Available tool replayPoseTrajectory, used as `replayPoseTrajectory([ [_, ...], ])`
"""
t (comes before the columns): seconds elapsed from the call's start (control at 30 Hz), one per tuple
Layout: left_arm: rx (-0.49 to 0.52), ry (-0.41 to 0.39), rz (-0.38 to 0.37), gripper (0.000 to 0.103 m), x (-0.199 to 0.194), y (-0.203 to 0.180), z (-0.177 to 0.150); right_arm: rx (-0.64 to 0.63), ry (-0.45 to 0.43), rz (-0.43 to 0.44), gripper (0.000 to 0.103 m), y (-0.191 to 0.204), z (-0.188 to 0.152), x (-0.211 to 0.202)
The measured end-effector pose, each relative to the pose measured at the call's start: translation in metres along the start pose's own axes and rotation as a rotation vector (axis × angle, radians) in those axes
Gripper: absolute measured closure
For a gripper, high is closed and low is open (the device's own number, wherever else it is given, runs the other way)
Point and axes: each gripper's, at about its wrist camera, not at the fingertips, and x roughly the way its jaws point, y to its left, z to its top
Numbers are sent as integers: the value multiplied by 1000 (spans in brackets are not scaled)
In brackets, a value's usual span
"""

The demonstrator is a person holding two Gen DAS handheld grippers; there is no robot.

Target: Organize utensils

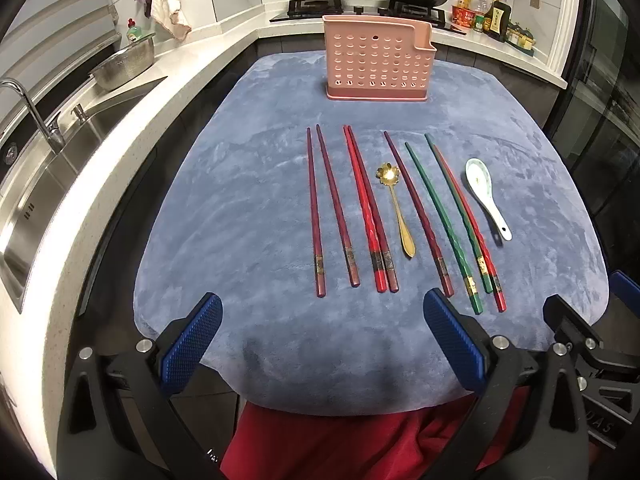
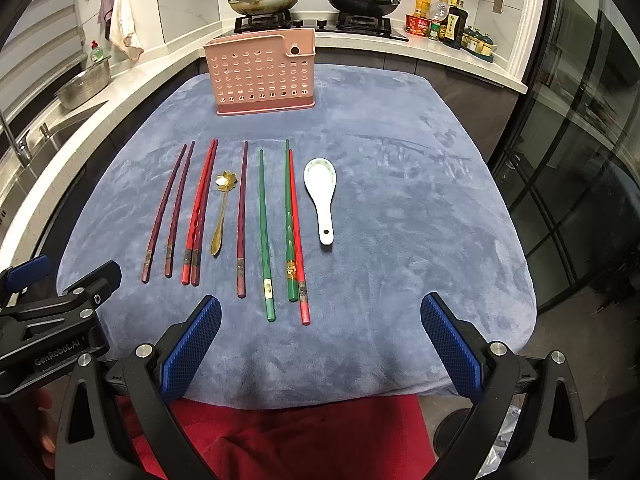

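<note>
Both claws, left claw (image 1: 322, 342) and right claw (image 2: 320, 344), gaped wide and empty at the bench (image 1: 240, 208) edge. The chopsticks (image 1: 370, 208) lay lengthwise, tips toward the pink holder (image 1: 378, 60) beyond, with the white spoon (image 2: 322, 196) nearer the right claw.

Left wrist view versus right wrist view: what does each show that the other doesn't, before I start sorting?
Only the left wrist view shows the sink basin and the whole faucet, plus the right gripper's body at its right edge.

Only the right wrist view shows the glass door at length, and the left gripper's body at its left edge.

Both show the pink holder, chopsticks, gold spoon and white spoon on the blue cloth, with open, empty jaws: left gripper, right gripper.
</note>
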Motion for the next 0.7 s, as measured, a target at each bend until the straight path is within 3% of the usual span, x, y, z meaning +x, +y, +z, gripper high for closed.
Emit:
replayPoseTrajectory([
  [0.7,-4,7,1,7,3,3,-1,-7,-5,9,7,4,0,-1],
])
